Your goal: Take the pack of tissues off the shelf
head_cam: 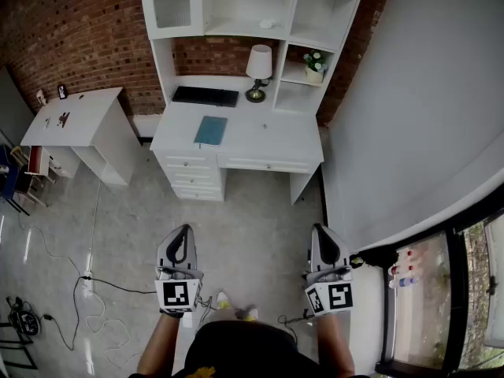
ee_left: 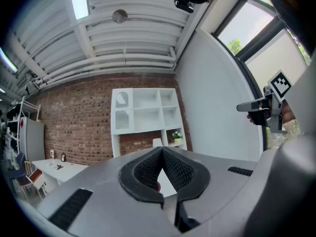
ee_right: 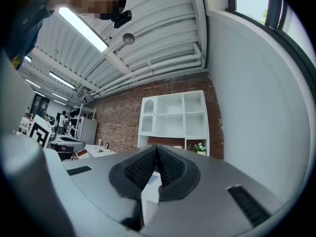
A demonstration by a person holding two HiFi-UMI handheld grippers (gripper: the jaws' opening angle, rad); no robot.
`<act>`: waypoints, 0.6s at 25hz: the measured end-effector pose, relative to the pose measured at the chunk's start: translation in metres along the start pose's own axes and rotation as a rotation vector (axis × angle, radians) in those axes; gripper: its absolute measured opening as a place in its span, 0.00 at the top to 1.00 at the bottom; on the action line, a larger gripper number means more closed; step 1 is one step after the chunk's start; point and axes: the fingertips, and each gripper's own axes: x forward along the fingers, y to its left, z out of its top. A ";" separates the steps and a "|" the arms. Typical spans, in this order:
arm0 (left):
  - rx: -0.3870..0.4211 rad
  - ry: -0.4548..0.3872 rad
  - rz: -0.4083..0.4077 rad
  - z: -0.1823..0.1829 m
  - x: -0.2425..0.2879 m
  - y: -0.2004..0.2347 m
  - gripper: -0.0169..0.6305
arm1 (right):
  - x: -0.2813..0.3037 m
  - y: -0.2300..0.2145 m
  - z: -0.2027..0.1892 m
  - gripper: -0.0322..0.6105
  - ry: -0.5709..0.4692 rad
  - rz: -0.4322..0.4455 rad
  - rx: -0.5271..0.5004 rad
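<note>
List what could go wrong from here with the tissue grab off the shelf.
1. The left gripper and right gripper are both shut and empty; one must open before any grasp.
2. The small white item on the shelf, possibly the tissues, sits above the lamp; a reach could knock it.
3. Cables on the floor could snag a foot.

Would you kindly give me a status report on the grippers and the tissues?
Left gripper shut, empty. Right gripper shut, empty. Small white item on the shelf, possibly the tissues, far from both. Desk stands below it.
</note>
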 end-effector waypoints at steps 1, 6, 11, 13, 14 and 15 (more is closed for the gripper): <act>0.019 0.015 -0.011 0.001 -0.006 -0.010 0.95 | -0.012 -0.005 0.001 0.95 0.003 -0.003 0.000; 0.061 0.039 -0.041 0.003 -0.024 -0.049 0.95 | -0.054 -0.027 -0.002 0.95 0.008 -0.016 0.004; 0.106 0.049 -0.039 0.001 -0.034 -0.072 0.95 | -0.075 -0.035 -0.007 0.95 0.004 0.020 -0.013; 0.109 0.049 -0.033 0.002 -0.035 -0.079 0.95 | -0.082 -0.042 -0.007 0.95 -0.001 0.022 -0.018; 0.100 0.043 -0.027 0.005 -0.036 -0.082 0.95 | -0.085 -0.045 -0.006 0.95 -0.001 0.022 -0.018; 0.085 0.037 -0.020 0.008 -0.037 -0.085 0.95 | -0.087 -0.047 -0.007 0.95 0.001 0.022 -0.018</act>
